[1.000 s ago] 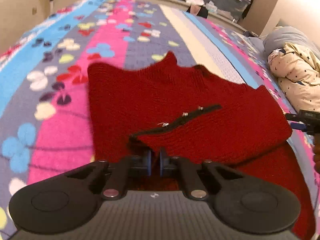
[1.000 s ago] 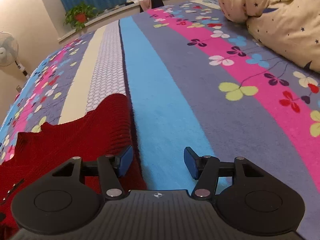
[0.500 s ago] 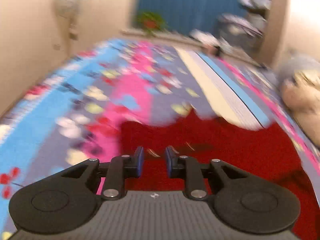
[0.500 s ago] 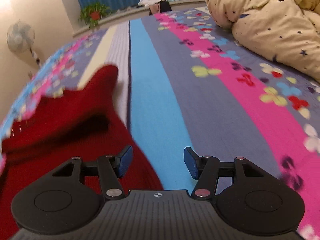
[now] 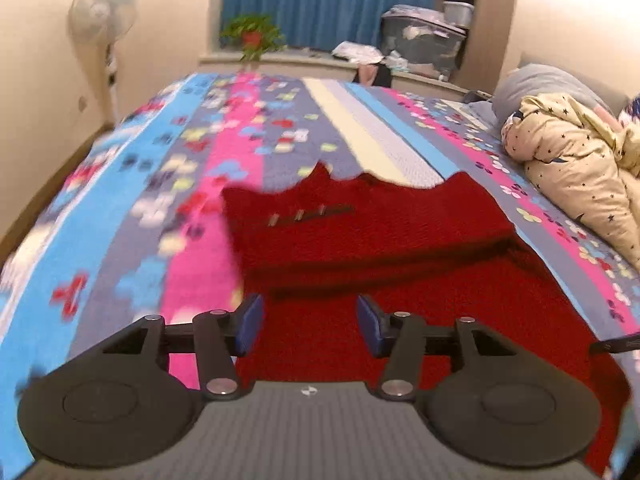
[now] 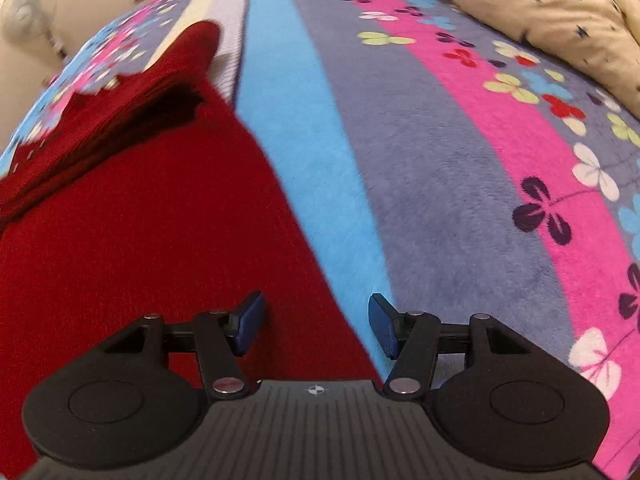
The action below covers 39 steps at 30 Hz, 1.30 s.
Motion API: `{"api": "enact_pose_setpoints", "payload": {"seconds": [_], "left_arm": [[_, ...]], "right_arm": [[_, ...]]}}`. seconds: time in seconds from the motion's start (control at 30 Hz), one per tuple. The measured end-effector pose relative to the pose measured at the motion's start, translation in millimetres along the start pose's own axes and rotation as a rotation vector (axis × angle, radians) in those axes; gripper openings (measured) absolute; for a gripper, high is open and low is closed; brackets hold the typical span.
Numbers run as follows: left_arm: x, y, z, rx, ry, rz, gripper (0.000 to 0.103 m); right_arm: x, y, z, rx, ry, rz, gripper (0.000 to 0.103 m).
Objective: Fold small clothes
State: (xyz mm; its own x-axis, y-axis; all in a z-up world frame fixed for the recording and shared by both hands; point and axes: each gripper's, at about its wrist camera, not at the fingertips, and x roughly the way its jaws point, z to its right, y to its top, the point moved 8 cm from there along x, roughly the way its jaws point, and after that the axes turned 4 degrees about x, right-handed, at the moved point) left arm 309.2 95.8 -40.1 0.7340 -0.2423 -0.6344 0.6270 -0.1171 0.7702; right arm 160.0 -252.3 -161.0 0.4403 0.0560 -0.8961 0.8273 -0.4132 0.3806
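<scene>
A red knitted garment (image 5: 360,232) lies on the striped flowered bedspread (image 5: 120,216), its far part folded over the near part, with a dark buttoned strip on top. My left gripper (image 5: 308,324) hovers over the garment's near left edge; its jaws are opening and nothing is between them. In the right wrist view the same garment (image 6: 140,220) fills the left side. My right gripper (image 6: 316,322) stands open above the garment's right edge, one finger over red knit, the other over the blue stripe, holding nothing.
A cream star-print duvet (image 5: 580,172) and a grey pillow (image 5: 536,84) lie at the bed's right. A standing fan (image 5: 102,16) is by the left wall. A potted plant (image 5: 252,36) and storage boxes (image 5: 420,44) sit beyond the bed's far end.
My left gripper let go of the garment's edge, opened, and pulled back and up. My right gripper stayed open and moved nearer along the garment's right edge.
</scene>
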Motion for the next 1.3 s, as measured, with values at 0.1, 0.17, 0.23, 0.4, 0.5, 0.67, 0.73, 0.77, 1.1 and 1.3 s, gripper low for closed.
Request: {"api": "enact_pose_setpoints", "payload": {"seconds": [0.1, 0.17, 0.23, 0.4, 0.5, 0.67, 0.73, 0.77, 1.1, 1.3], "left_arm": [[-37.5, -38.7, -12.1, -0.08, 0.025, -0.054, 0.059], [-56.4, -65.3, -21.3, -0.116, 0.057, -0.11, 0.059], [-74.5, -84.4, -27.6, -0.132, 0.089, -0.152, 0.059], [-86.6, -123.7, -38.8, -0.223, 0.097, -0.259, 0.06], [-84.4, -137.7, -36.7, -0.229, 0.084, -0.311, 0.064], [-72.9, -157.2, -32.6, -0.23, 0.087, -0.394, 0.07], [-66.0, -163.0, -31.7, -0.233, 0.081, -0.427, 0.07], [-63.0, -164.8, -30.2, -0.23, 0.079, -0.436, 0.07], [-49.0, -169.2, -17.9, -0.146, 0.101, -0.481, 0.07], [-48.6, -165.9, -16.2, -0.123, 0.103, -0.466, 0.062]], "right_arm": [[-13.4, -10.2, -2.5, -0.048, 0.011, 0.006, 0.06], [-20.9, -17.9, -0.1, -0.072, 0.014, 0.005, 0.06], [-27.1, -24.5, 4.1, -0.09, 0.012, 0.005, 0.06], [-42.5, -32.7, 20.2, -0.071, 0.005, 0.022, 0.061], [-45.8, -34.7, 26.5, -0.034, 0.017, 0.025, 0.063], [-40.9, -38.8, 22.8, -0.062, 0.023, -0.004, 0.069], [-36.5, -41.2, 20.9, -0.071, 0.026, -0.027, 0.071], [-33.7, -42.3, 19.7, -0.076, 0.027, -0.04, 0.072], [-18.4, -47.7, 15.1, -0.105, 0.026, -0.115, 0.08], [-20.5, -47.6, 10.2, -0.129, 0.072, -0.117, 0.078]]}}
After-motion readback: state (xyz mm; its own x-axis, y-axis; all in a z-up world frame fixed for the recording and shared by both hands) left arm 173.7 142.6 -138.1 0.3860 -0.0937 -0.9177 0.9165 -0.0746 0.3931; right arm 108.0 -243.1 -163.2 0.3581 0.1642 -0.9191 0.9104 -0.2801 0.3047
